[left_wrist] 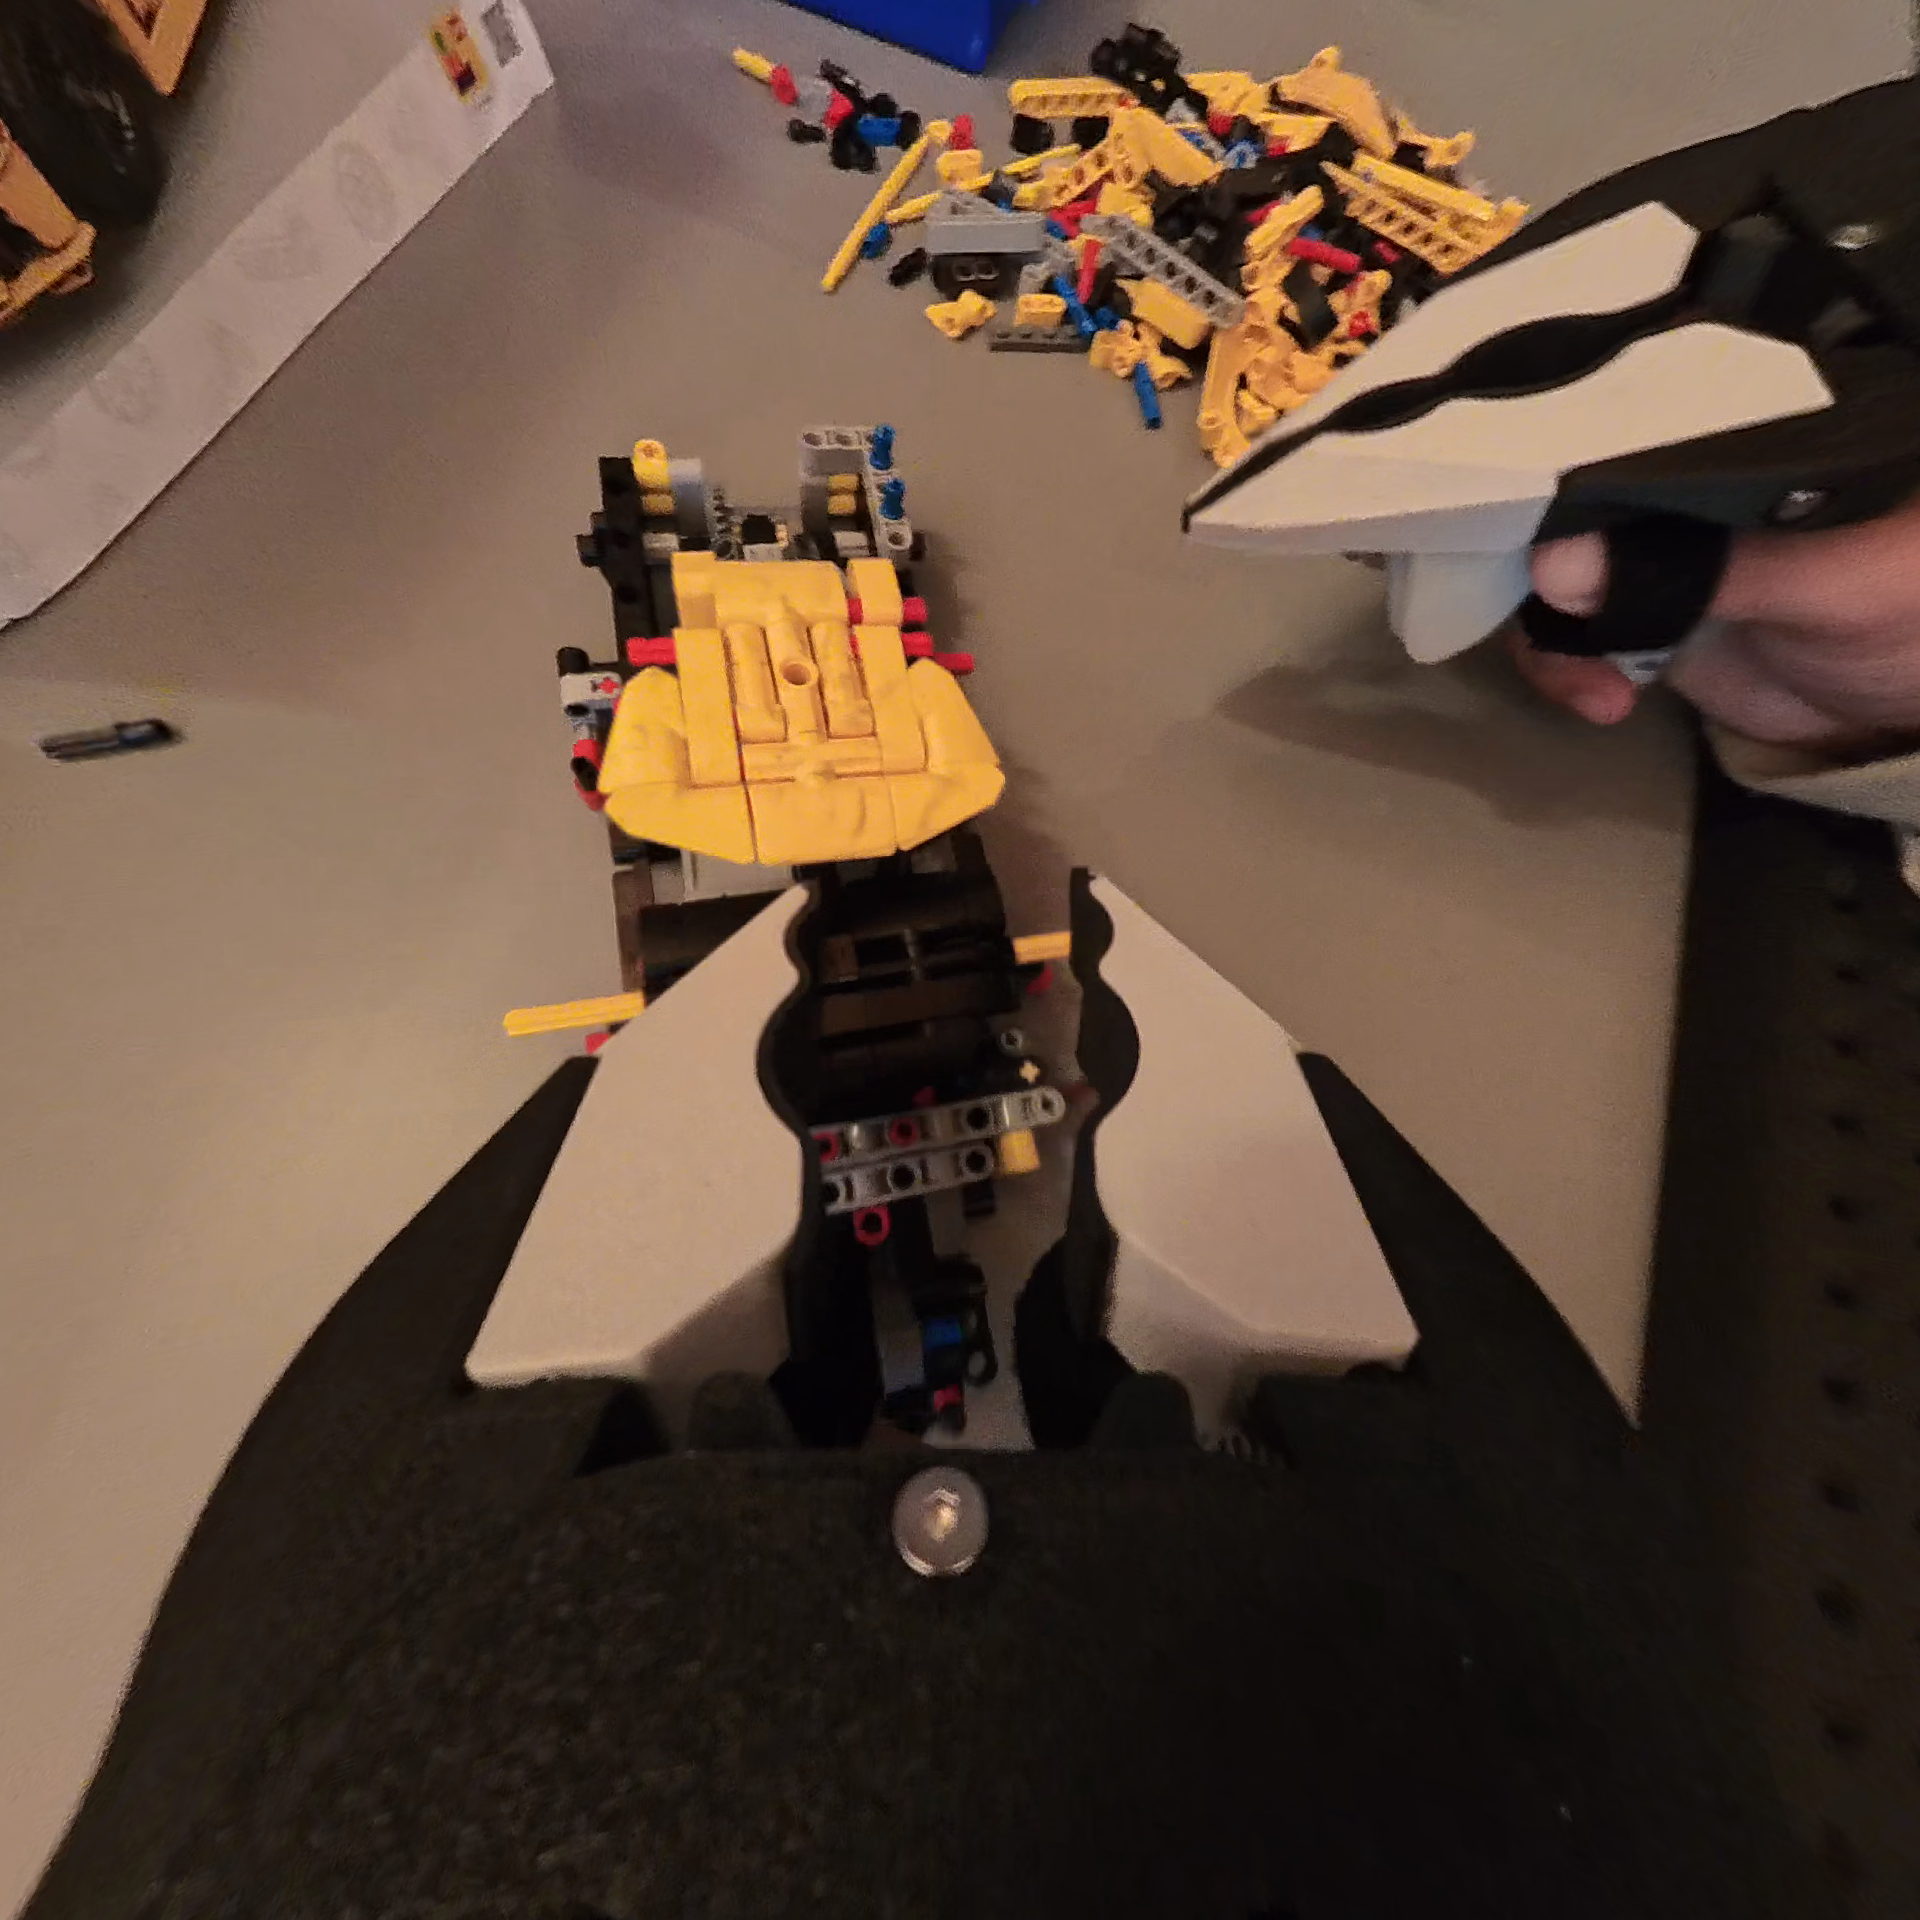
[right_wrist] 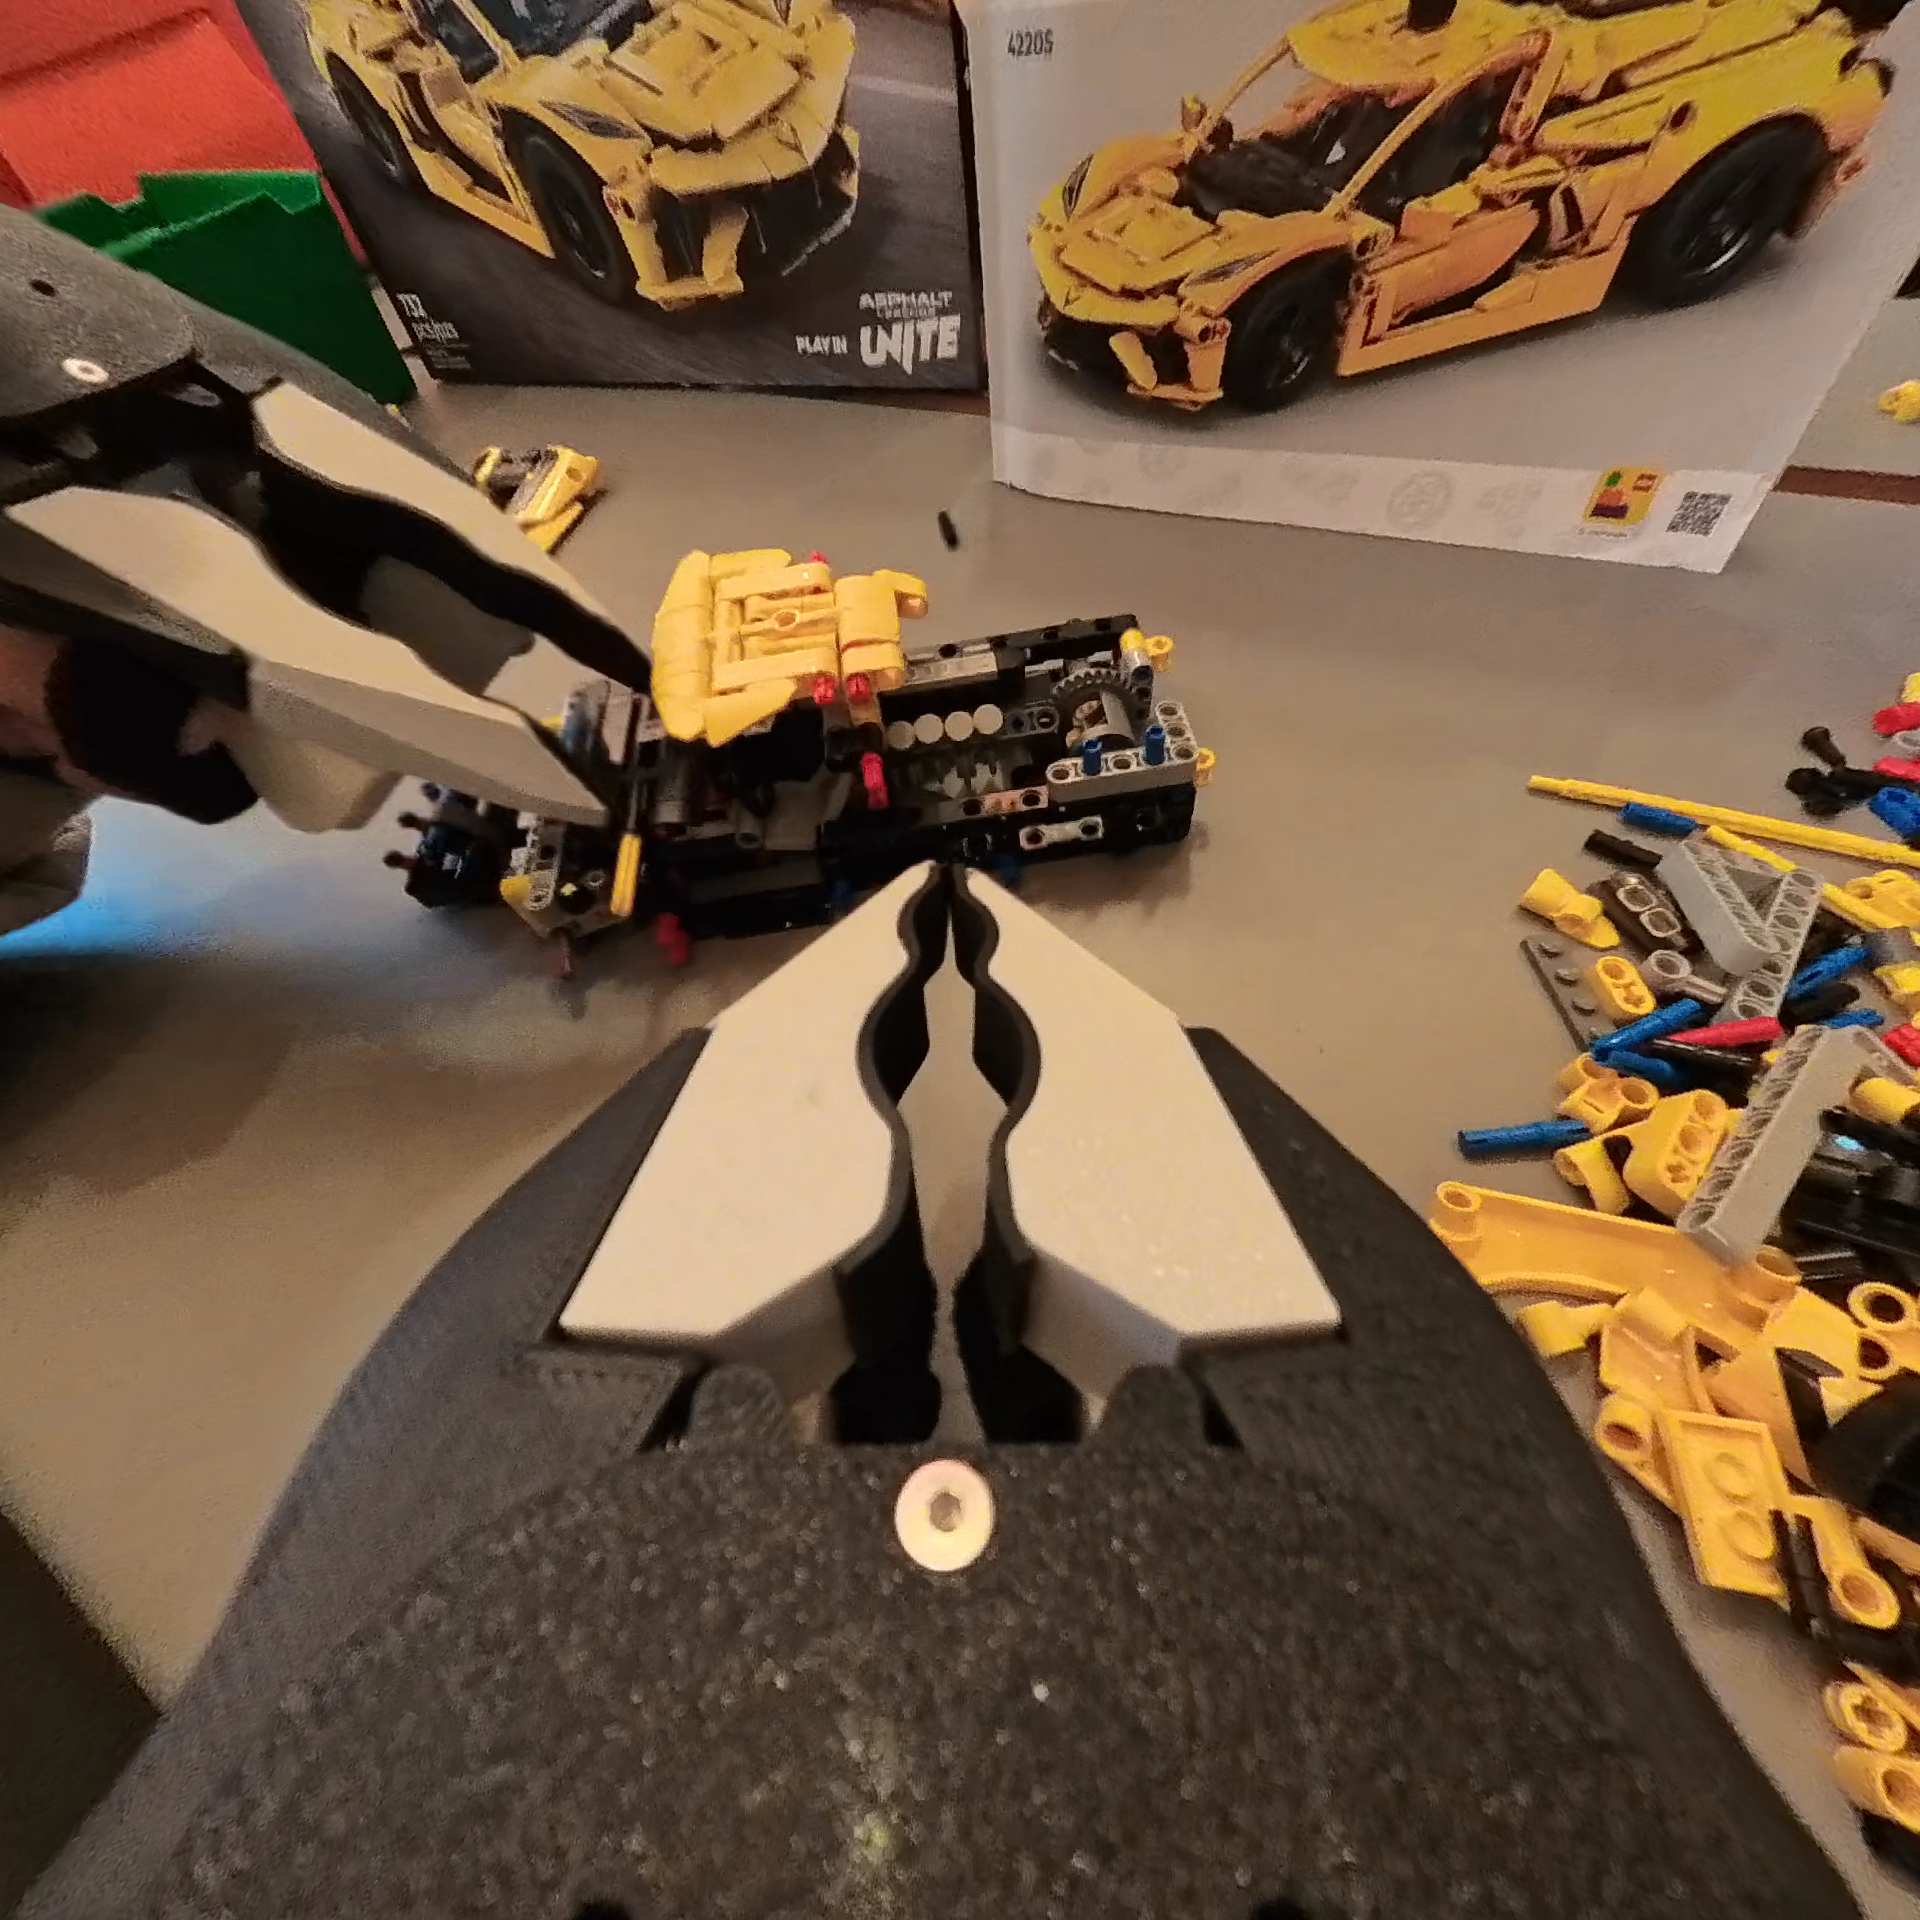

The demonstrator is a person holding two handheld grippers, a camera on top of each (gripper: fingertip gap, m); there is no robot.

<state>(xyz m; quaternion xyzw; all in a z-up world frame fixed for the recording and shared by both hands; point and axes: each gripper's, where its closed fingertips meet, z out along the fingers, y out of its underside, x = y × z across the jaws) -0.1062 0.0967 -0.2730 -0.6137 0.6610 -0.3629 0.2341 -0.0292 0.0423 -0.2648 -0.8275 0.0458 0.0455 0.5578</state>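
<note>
A half-built toy brick car chassis [left_wrist: 790, 707], black with a yellow bonnet panel and red and blue pins, lies on the grey table [left_wrist: 312, 831]. My left gripper [left_wrist: 940, 883] has a finger on each side of the chassis's near end and is shut on it. The right wrist view shows the chassis [right_wrist: 935, 748] side-on, with the left gripper [right_wrist: 623, 743] clamped on its left end. My right gripper [right_wrist: 948, 873] is shut and empty, its tips just short of the chassis's near side. It also shows in the left wrist view [left_wrist: 1195, 509], to the right of the chassis, held by a hand.
A pile of loose yellow, black, grey, red and blue parts [right_wrist: 1714, 1195] lies to the right, also seen in the left wrist view [left_wrist: 1195, 229]. A set box [right_wrist: 665, 187] and a booklet [right_wrist: 1455, 260] stand behind the chassis. A small yellow sub-assembly [right_wrist: 540, 488] and a black pin [right_wrist: 948, 525] lie near them. About 10 centimetres separates my left fingertips from my right.
</note>
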